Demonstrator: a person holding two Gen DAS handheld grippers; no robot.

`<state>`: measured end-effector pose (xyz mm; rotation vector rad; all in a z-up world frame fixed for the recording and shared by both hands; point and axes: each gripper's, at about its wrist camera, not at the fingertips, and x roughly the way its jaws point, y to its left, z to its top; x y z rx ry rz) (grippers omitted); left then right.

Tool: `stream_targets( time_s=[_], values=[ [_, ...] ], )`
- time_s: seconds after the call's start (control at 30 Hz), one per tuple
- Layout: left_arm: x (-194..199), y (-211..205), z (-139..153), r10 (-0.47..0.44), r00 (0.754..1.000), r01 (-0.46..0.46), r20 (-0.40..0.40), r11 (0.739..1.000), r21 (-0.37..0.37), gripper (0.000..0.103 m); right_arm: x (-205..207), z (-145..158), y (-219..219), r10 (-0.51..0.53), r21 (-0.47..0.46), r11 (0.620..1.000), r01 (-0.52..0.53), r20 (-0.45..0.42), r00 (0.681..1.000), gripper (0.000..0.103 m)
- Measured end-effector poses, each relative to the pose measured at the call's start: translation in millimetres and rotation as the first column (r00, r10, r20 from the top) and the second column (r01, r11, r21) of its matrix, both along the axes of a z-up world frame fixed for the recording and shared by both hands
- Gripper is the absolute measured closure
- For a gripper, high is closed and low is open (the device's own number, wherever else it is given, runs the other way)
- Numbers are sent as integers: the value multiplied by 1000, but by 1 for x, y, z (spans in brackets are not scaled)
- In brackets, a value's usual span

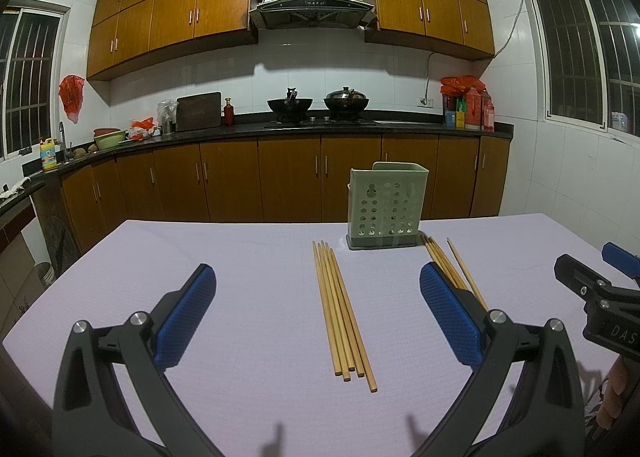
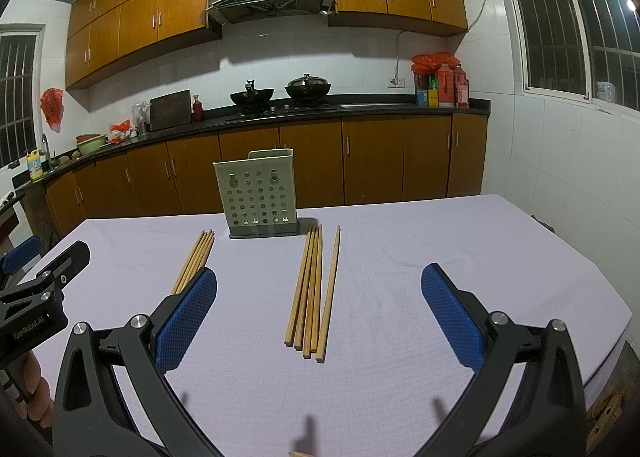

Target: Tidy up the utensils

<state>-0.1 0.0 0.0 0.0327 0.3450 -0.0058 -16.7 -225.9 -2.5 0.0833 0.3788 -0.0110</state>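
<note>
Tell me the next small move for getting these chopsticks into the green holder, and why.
Probably lower the left gripper straight down and close on the chopstick bundle lying between its open fingers. That bundle lies loose on the lavender tablecloth, in front and left of the green holder, which looks empty. The right gripper is open too, over the other bundle.

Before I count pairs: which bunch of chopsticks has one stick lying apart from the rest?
The right bunch, right of the holder: one stick lies apart. The left bunch lies tight.
</note>
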Motion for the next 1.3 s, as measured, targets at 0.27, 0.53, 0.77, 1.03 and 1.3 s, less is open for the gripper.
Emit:
stream_targets(
  time_s=[0.27,0.53,0.77,1.03,1.3],
  values=[
    [0,0,0,0,1000,0,0,1000,0,4,0,1,0,0,1,1000,0,0,1000,2],
    [0,0,0,0,1000,0,-1,1000,0,4,1,0,1,0,2,1000,0,-1,1000,2],
    [0,0,0,0,1000,0,-3,1000,-1,4,1,0,1,2,2,1000,-2,-1,1000,2],
    [2,1,-2,-3,1000,3,-16,1000,-7,4,2,-4,-6,6,4,1000,-6,-9,1000,2],
    [38,12,-12,-3,981,-5,-194,999,-43,9,53,-23,-11,27,54,998,-18,-166,986,22]
  ],
)
